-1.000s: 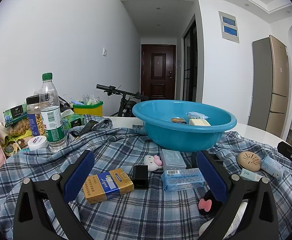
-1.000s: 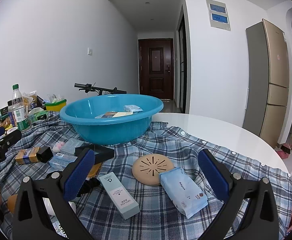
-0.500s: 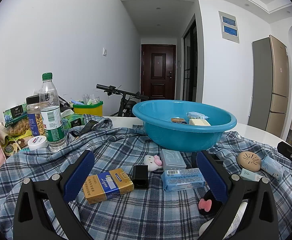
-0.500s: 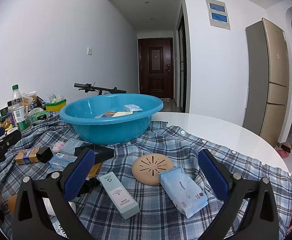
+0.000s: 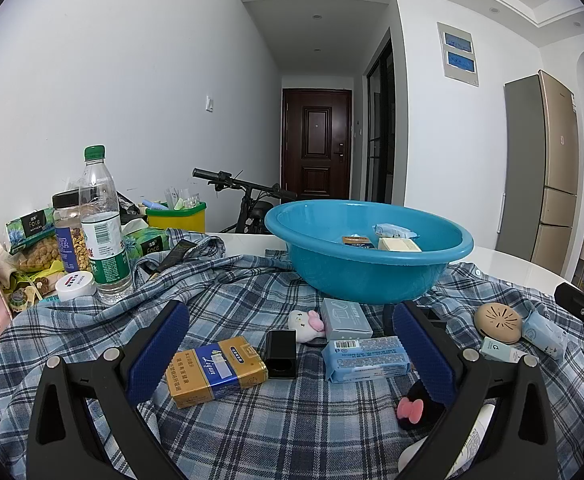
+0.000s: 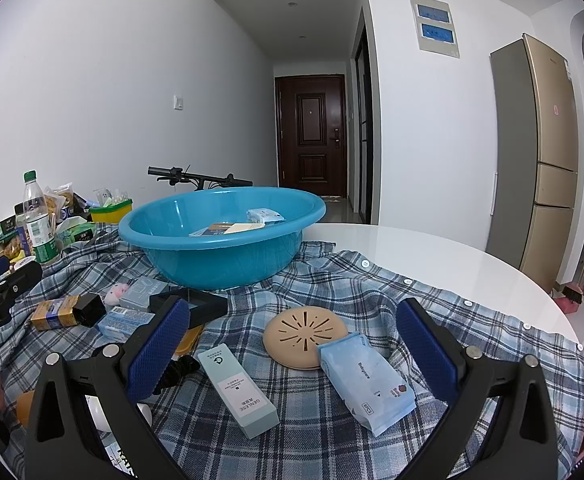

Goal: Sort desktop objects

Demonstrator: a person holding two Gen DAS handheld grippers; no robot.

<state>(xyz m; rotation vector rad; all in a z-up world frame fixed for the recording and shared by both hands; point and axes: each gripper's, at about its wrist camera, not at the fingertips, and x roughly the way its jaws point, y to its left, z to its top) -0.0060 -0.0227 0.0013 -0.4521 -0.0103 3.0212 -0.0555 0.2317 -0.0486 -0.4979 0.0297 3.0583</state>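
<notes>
Gold cigarette pack [image 5: 215,372] lies between the left gripper [image 5: 292,354]'s wide-apart jaws; lower squarely, then close. Right gripper [image 6: 292,356] is spread too, empty.

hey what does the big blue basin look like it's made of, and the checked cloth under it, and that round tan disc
The blue basin looks like glossy moulded plastic: highlights glint on its smooth rim. The checked cloth is soft woven fabric, seemingly a shirt, given its wrinkles and white buttons along one edge. The round tan disc looks matte, with cut slots; plastic or silicone, hard to tell.
</notes>
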